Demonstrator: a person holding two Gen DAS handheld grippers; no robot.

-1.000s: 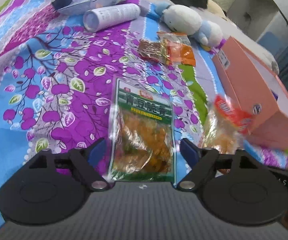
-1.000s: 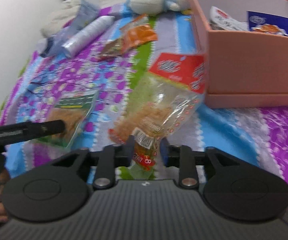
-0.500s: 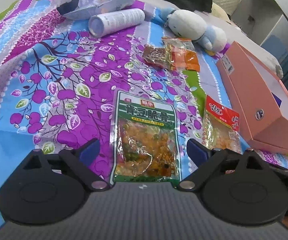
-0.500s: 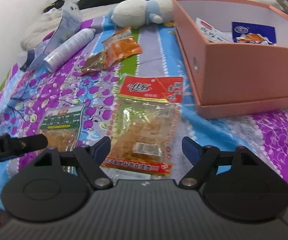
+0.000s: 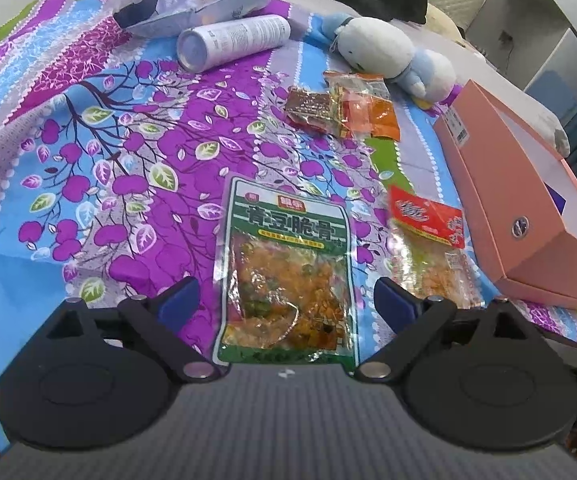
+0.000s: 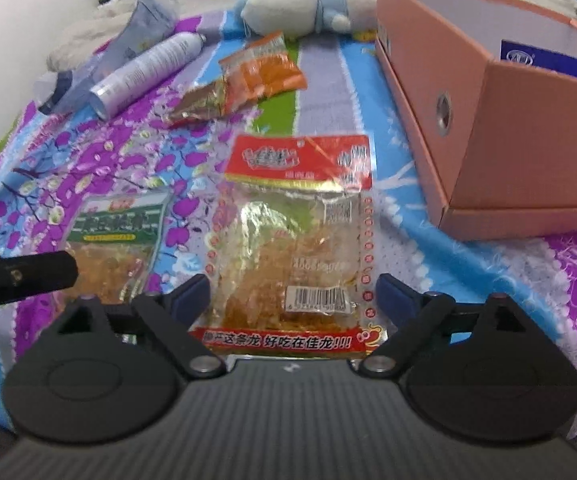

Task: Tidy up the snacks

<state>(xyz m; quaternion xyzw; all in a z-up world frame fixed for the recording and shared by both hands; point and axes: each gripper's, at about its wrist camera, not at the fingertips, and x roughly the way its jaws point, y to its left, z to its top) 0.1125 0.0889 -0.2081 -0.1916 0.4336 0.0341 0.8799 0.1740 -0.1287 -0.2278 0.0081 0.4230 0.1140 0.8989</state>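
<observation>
The red pack [image 6: 292, 240] now lies flat on the bedspread [image 5: 88, 128], just beside the pink box [image 6: 528, 152]; a second ago my right gripper [image 6: 292, 292] pinched its lower edge, and now its jaws are opening, the pack between them but not pressed; so it is released outside the box, not yet stowed; my left gripper [image 5: 286, 300] stands wide apart astride the green pack [image 5: 288, 264], not gripping it
</observation>
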